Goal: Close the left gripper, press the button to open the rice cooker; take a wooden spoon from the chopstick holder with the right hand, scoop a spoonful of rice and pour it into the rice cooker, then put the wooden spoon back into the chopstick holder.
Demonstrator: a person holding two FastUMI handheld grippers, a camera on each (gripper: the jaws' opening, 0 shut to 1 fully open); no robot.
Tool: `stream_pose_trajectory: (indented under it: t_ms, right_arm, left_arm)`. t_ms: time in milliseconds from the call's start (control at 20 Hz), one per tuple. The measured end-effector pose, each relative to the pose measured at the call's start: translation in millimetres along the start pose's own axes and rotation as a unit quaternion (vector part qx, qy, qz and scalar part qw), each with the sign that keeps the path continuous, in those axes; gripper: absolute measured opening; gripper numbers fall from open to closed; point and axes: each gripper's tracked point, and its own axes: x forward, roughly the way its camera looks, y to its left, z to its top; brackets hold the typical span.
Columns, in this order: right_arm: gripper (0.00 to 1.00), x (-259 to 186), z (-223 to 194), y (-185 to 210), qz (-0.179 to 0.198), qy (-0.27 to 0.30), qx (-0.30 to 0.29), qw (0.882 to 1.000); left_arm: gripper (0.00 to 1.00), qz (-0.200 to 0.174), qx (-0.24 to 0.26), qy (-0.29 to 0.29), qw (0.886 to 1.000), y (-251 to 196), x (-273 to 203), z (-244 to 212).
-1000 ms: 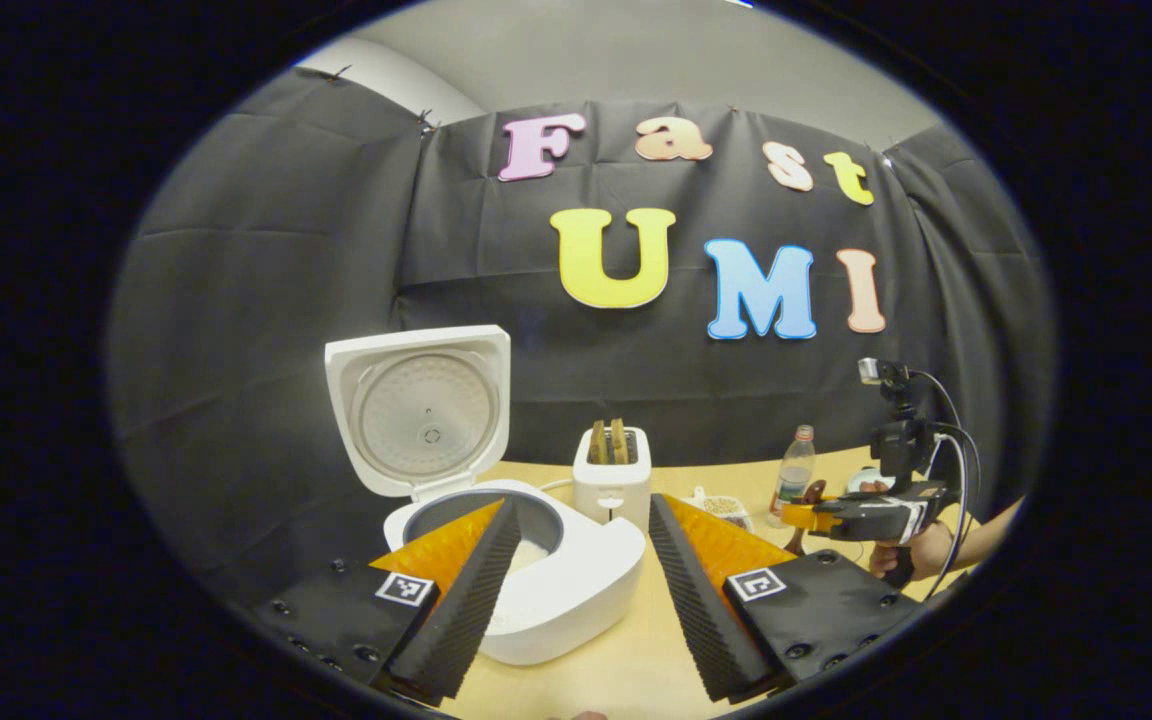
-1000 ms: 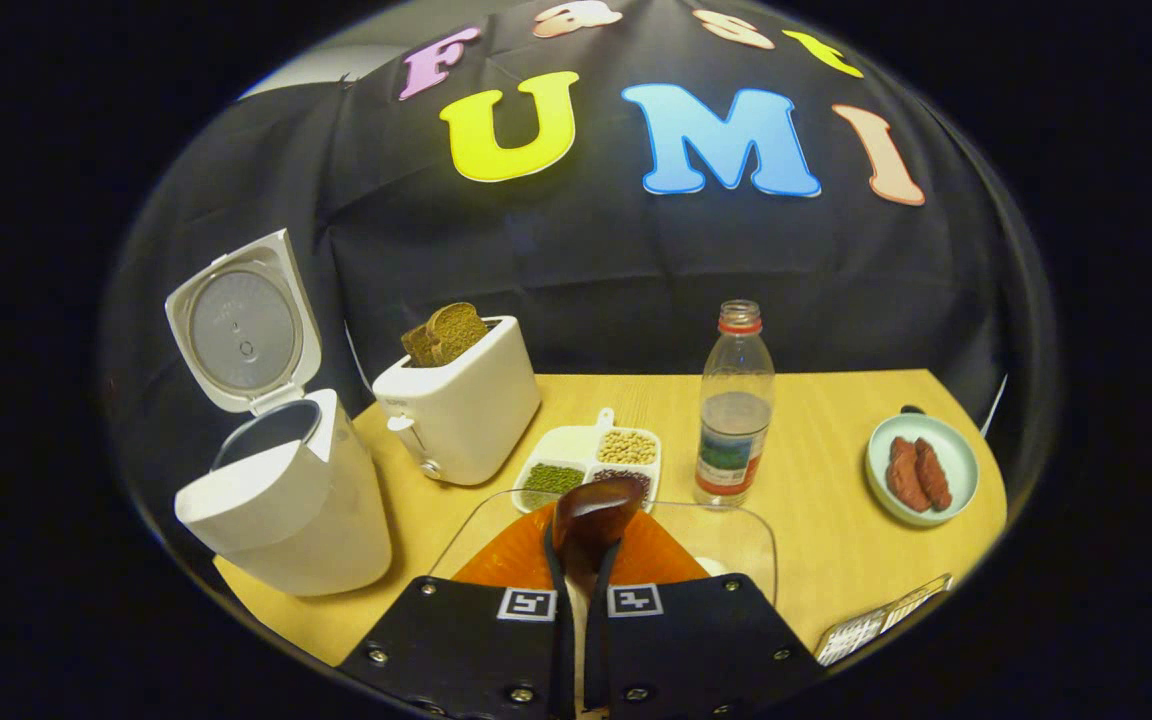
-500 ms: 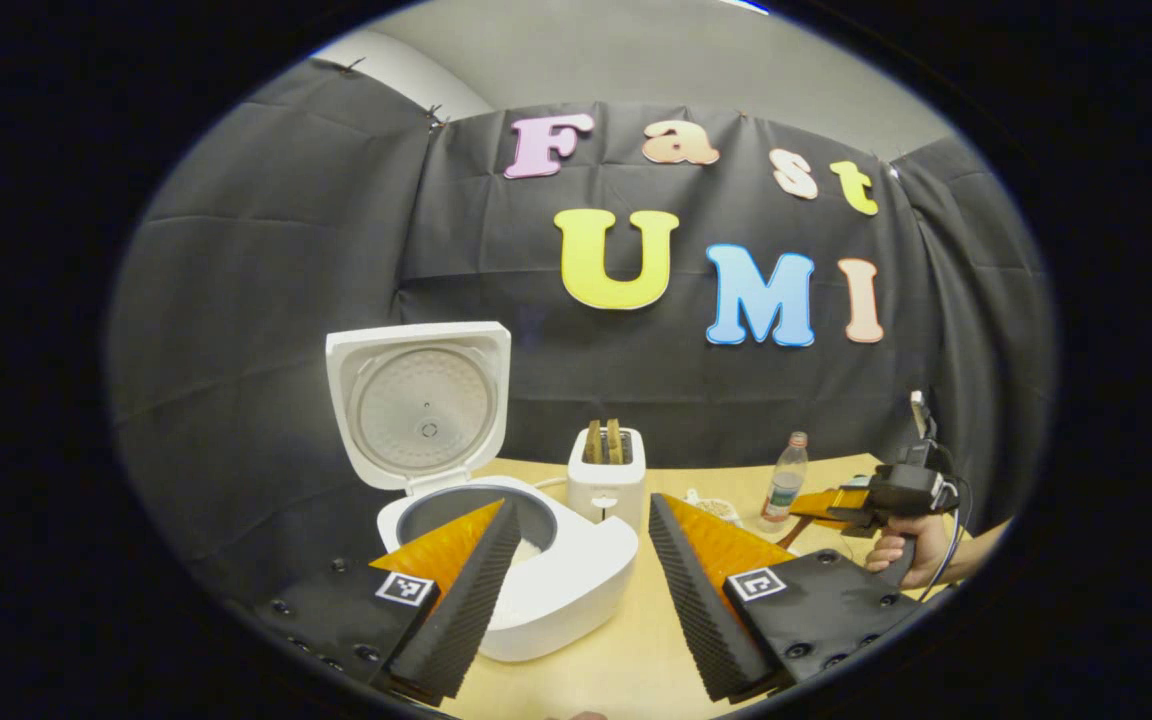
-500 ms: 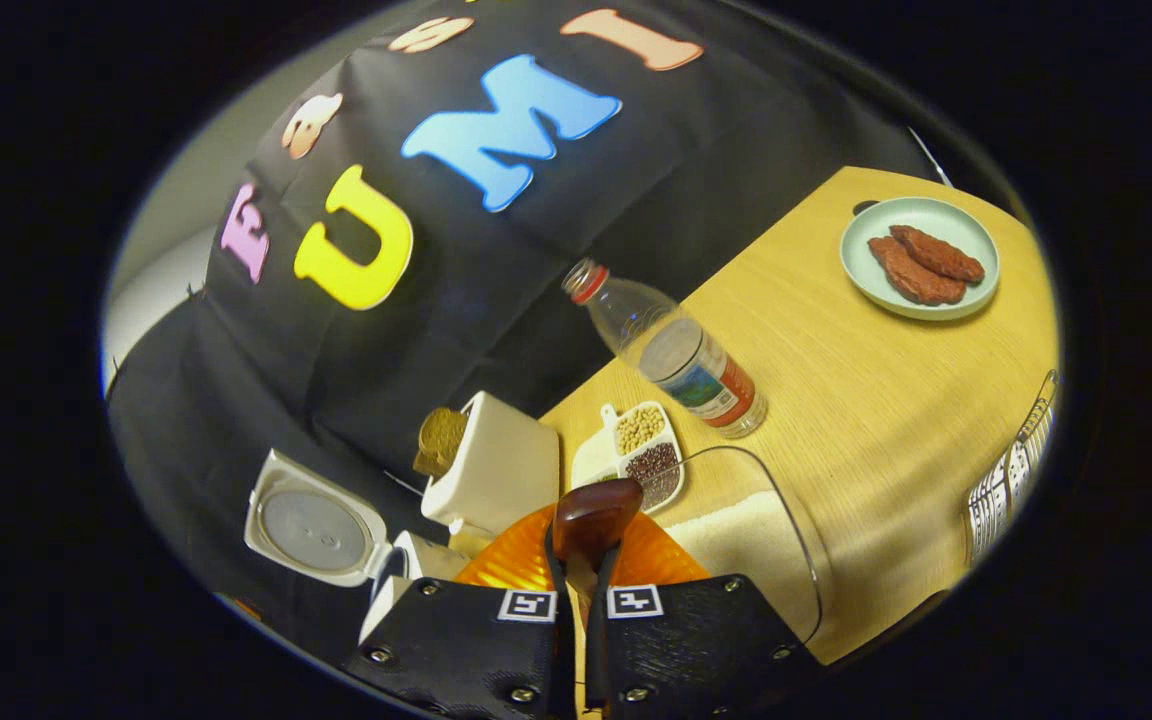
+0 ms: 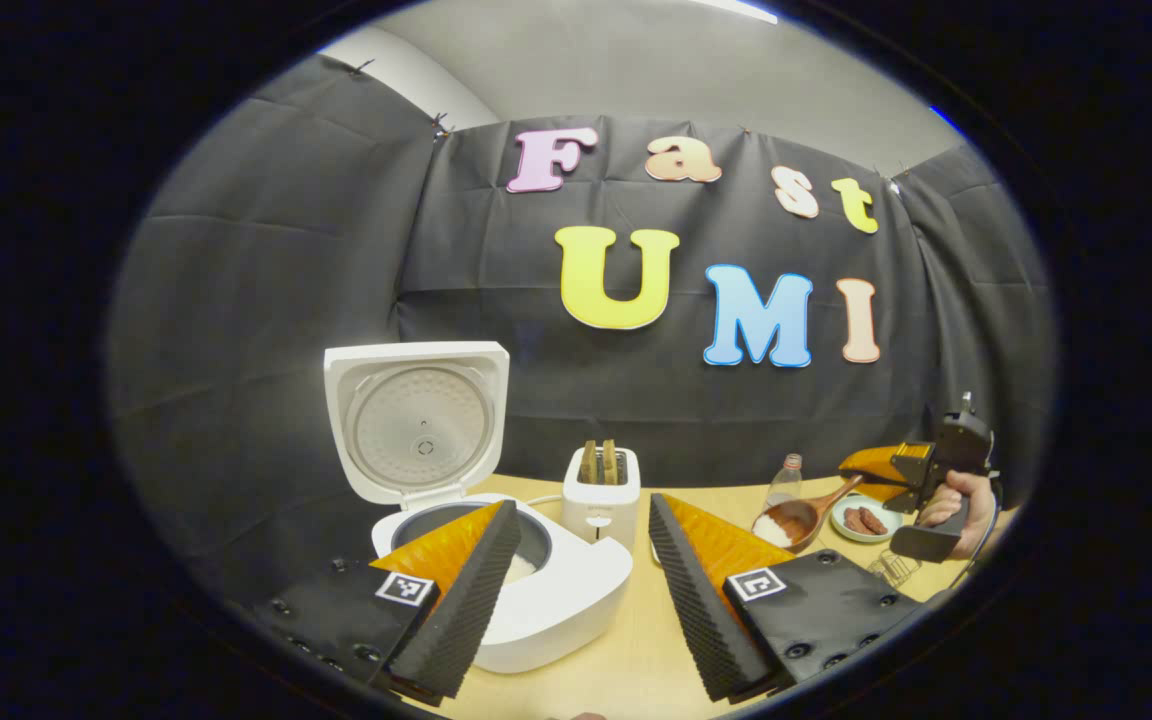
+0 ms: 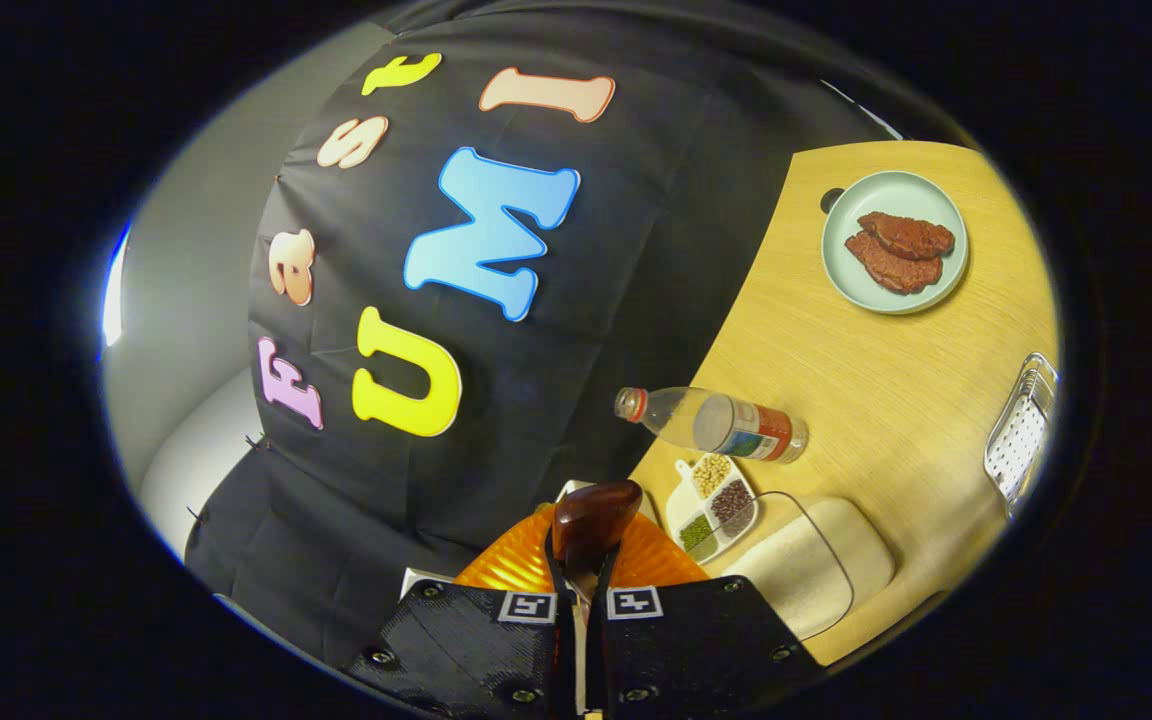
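The white rice cooker (image 5: pixel 526 600) stands open, its lid (image 5: pixel 418 420) upright and some rice in its pot. My left gripper (image 5: pixel 576 600) is open in front of it, one finger over the pot's rim, holding nothing. At the right a hand (image 5: pixel 958 498) holds my right gripper (image 5: pixel 876 470) above the table. It is shut on the handle of the wooden spoon (image 5: pixel 798 516), whose bowl carries white rice. In the right gripper view the right gripper (image 6: pixel 581 590) is rolled onto its side, with the spoon (image 6: pixel 591 512) sticking out ahead. Below it lies the clear rice container (image 6: pixel 806 575).
A white toaster (image 5: pixel 601 492) with bread stands behind the cooker. On the wooden table (image 6: pixel 896 380) are a water bottle (image 6: pixel 716 425), a divided bean tray (image 6: pixel 716 492), a plate of meat (image 6: pixel 894 242) and a wire holder (image 6: pixel 1021 425) at the right edge.
The right gripper has swung out to the right and rolled further onto its side, bringing the spoon's rice-filled bowl into the left gripper view. The left gripper has drifted back slightly and stays open.
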Motion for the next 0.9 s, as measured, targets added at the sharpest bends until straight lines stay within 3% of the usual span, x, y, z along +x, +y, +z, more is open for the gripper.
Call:
stream_pose_trajectory:
  t_ms: [400,650,800,900]
  right_arm:
    - [0.04,7,-23,83,0.065,0.020,-0.013,0.998]
    - [0.04,32,-58,116,0.084,0.048,-0.046,0.994]
    - [0.04,49,-81,134,0.099,0.068,-0.015,0.993]
    - [0.04,61,-96,143,0.105,0.079,-0.002,0.991]
  left_arm:
    - [0.92,0.003,0.014,-0.008,1.000,13,-2,-5]
    - [0.88,0.010,0.011,-0.010,1.000,29,-5,-8]
    - [0.94,0.020,0.005,-0.006,1.000,44,-7,-12]
    - [0.91,0.027,0.001,-0.004,1.000,54,-9,-16]
